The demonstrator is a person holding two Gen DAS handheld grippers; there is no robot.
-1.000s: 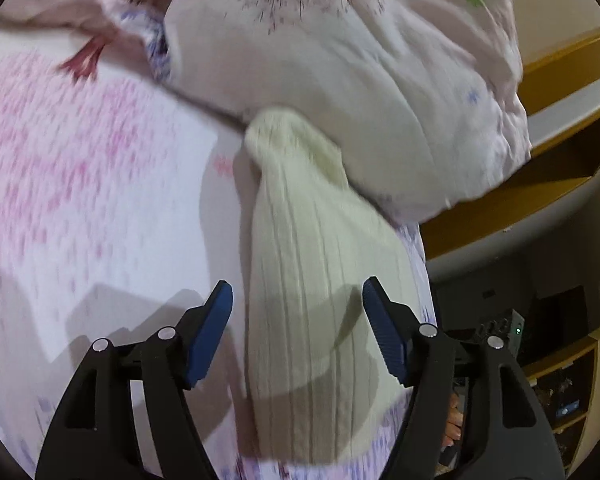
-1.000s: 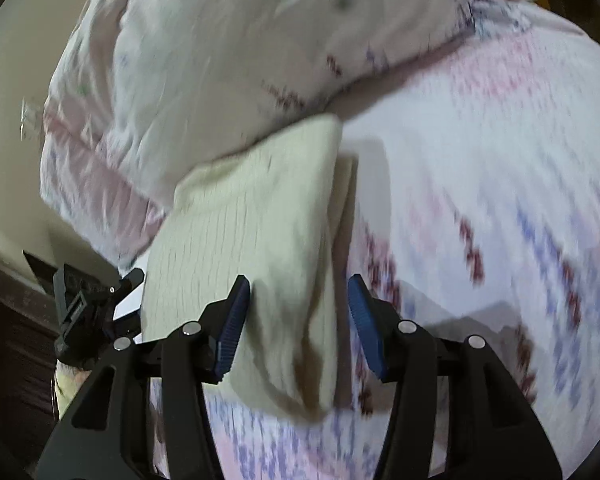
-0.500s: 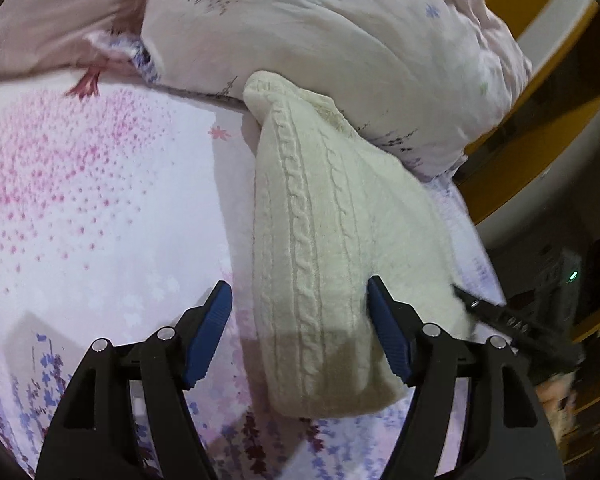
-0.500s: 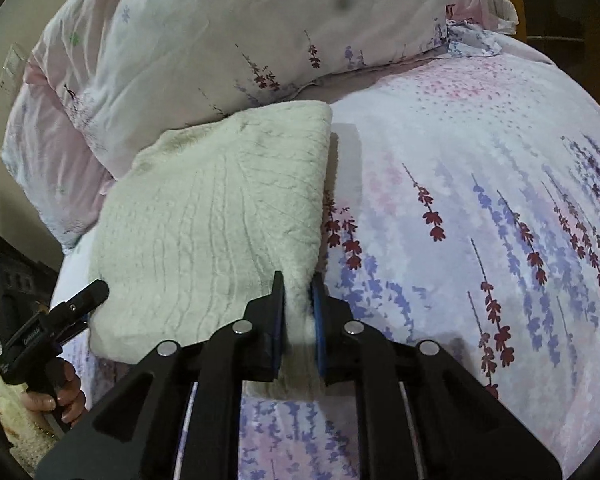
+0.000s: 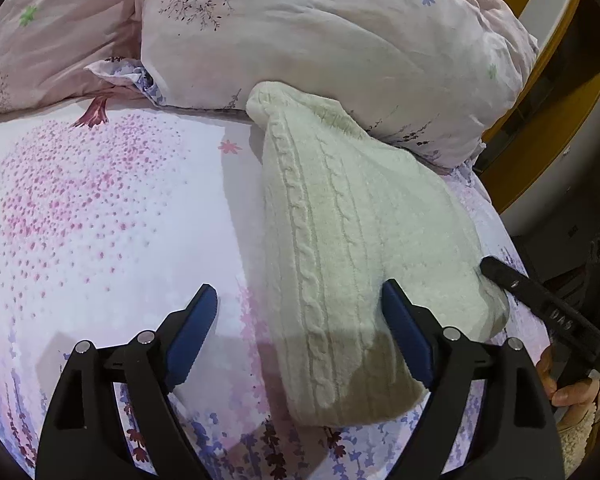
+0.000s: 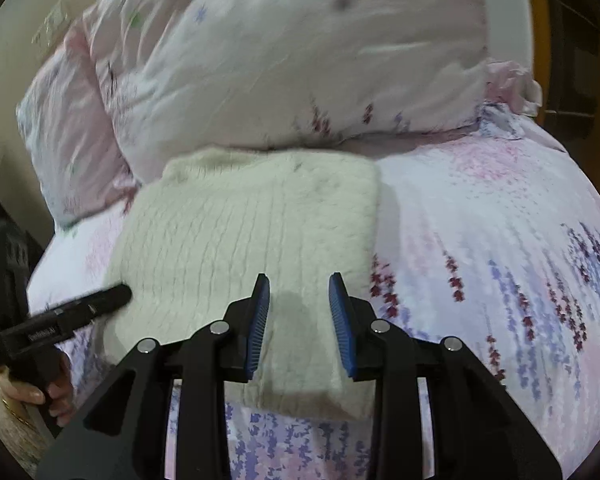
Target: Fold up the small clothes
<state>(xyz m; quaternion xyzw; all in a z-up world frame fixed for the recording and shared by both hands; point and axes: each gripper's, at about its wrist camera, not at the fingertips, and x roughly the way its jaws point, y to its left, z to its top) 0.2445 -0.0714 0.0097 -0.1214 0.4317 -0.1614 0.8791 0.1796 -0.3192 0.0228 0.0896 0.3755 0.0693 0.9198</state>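
Observation:
A cream cable-knit sweater (image 5: 352, 248) lies folded into a thick rectangle on the floral bedsheet (image 5: 100, 216), its far edge against the pillows. My left gripper (image 5: 300, 320) is open and empty, its fingers straddling the sweater's near left corner. In the right wrist view the sweater (image 6: 244, 236) lies flat ahead. My right gripper (image 6: 298, 300) is open and empty just above the sweater's near edge. The left gripper's tip (image 6: 100, 300) rests at the sweater's left edge in the right wrist view. The right gripper's tip (image 5: 500, 272) touches its right edge in the left wrist view.
Two large pale pink pillows (image 5: 340, 32) are piled behind the sweater, also in the right wrist view (image 6: 284, 64). A wooden bed frame (image 5: 540, 92) and dark furniture stand beyond the bed's right side. The sheet (image 6: 500, 240) stretches to the right of the sweater.
My right gripper was shut on the sweater's near edge half a second ago; it has opened and let go. The sweater now lies flat. My left gripper stayed open.

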